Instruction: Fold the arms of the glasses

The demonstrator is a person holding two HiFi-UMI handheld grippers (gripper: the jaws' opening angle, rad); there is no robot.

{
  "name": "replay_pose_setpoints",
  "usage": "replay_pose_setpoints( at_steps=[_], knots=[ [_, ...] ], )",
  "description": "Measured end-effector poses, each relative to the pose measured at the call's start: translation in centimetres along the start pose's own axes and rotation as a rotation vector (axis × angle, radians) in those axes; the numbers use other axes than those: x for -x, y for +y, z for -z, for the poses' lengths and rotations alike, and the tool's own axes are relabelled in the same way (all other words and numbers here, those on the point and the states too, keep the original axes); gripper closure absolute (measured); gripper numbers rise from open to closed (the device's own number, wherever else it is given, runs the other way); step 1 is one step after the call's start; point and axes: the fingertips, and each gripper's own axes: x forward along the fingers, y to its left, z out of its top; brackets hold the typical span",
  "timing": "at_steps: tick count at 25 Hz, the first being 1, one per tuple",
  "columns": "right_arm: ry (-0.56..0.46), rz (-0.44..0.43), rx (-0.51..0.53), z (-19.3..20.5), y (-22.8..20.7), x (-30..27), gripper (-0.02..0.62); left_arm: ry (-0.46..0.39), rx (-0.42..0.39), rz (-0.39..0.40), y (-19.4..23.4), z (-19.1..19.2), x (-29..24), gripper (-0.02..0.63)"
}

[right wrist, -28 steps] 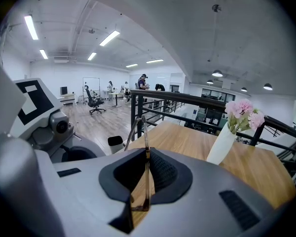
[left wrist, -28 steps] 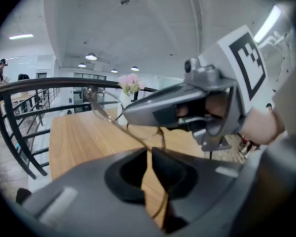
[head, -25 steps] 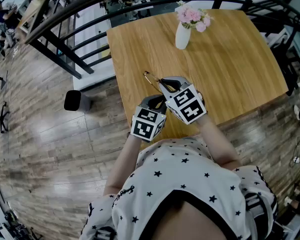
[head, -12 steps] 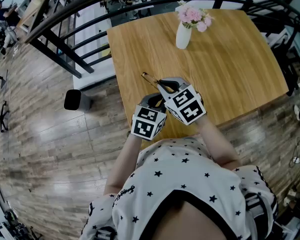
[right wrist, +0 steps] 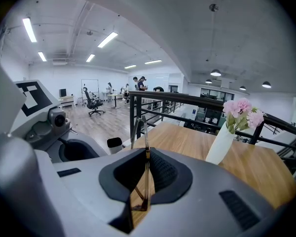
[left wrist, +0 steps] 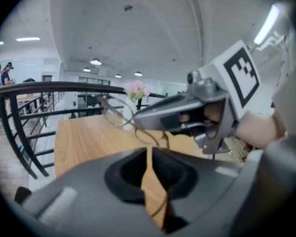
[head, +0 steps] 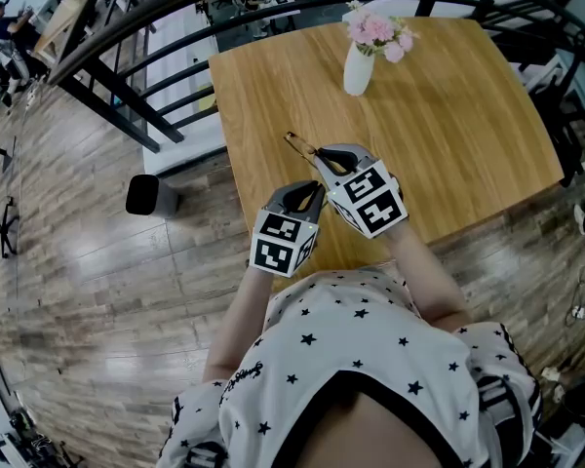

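Observation:
Thin gold-framed glasses [head: 302, 148] hang above the wooden table [head: 448, 125] near its front left edge, held between both grippers. My right gripper [head: 322, 157] is shut on the frame, and in the right gripper view a lens rim [right wrist: 139, 128] stands up out of its jaws [right wrist: 148, 151]. My left gripper [head: 309, 196] sits just behind and left of it. Its jaws [left wrist: 149, 149] are nearly closed on one thin arm of the glasses [left wrist: 161, 201], which runs through the gap. In the left gripper view the lenses [left wrist: 119, 113] show ahead beside the right gripper [left wrist: 138, 118].
A white vase of pink flowers [head: 359, 64] stands at the table's far side. A black railing [head: 127, 76] runs along the left and back. The table's left edge [head: 232, 164] is close to the grippers. A black round object [head: 143, 195] sits on the floor.
The glasses' far end has shifted slightly to the right in the head view. Both grippers have stayed almost where they were, still closed on the glasses.

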Motion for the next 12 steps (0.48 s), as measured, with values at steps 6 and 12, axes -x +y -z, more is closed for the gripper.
replay_pose_setpoints(
  at_steps=[6,12],
  knots=[
    [-0.003,0.023,-0.012,-0.1,-1.1,0.4,0.574,-0.021,0.024,-0.015,0.4,-0.2,0.9,0.572],
    [-0.01,0.049,-0.02,-0.3,-2.0,0.5,0.574,-0.063,0.063,-0.031,1.0,0.1,2.1,0.569]
  ],
)
